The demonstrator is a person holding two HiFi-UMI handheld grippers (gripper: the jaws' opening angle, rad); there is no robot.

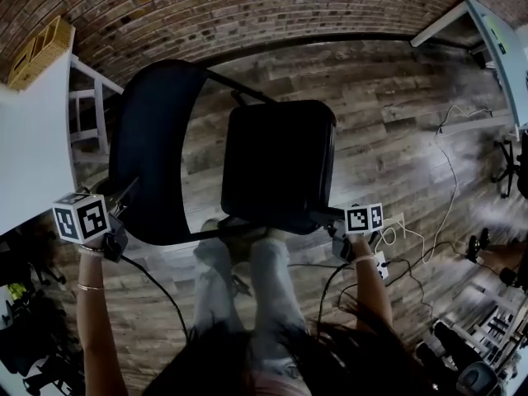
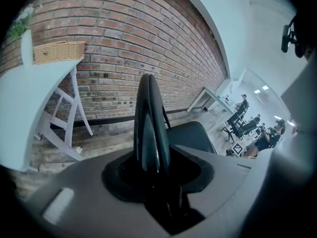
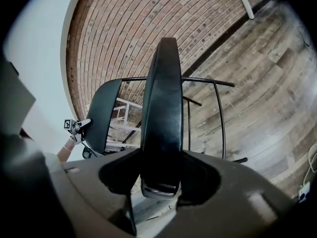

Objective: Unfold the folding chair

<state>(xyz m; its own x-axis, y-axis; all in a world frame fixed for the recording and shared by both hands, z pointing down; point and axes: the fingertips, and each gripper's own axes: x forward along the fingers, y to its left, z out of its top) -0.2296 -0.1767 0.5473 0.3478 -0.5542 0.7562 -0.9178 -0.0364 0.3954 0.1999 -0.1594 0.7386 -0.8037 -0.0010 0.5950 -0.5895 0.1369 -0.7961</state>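
Note:
A black folding chair stands on the wooden floor in front of the person's legs (image 1: 247, 287). Its curved backrest (image 1: 153, 151) is at the left and its padded seat (image 1: 276, 159) in the middle, tilted up on a thin black metal frame (image 3: 218, 118). My left gripper (image 1: 124, 200) is shut on the backrest's lower edge, which runs edge-on (image 2: 151, 123) between the jaws. My right gripper (image 1: 334, 221) is shut on the near edge of the seat, a thick dark slab (image 3: 161, 113) filling the gap. The left gripper (image 3: 74, 124) also shows from the right gripper view.
A white table (image 1: 29, 139) with a wicker basket (image 1: 37, 52) stands close on the left, its legs (image 1: 87, 106) right behind the backrest. A brick wall (image 1: 247, 7) lies beyond. Cables (image 1: 429, 238) trail over the floor at right, near a white desk (image 1: 503, 40).

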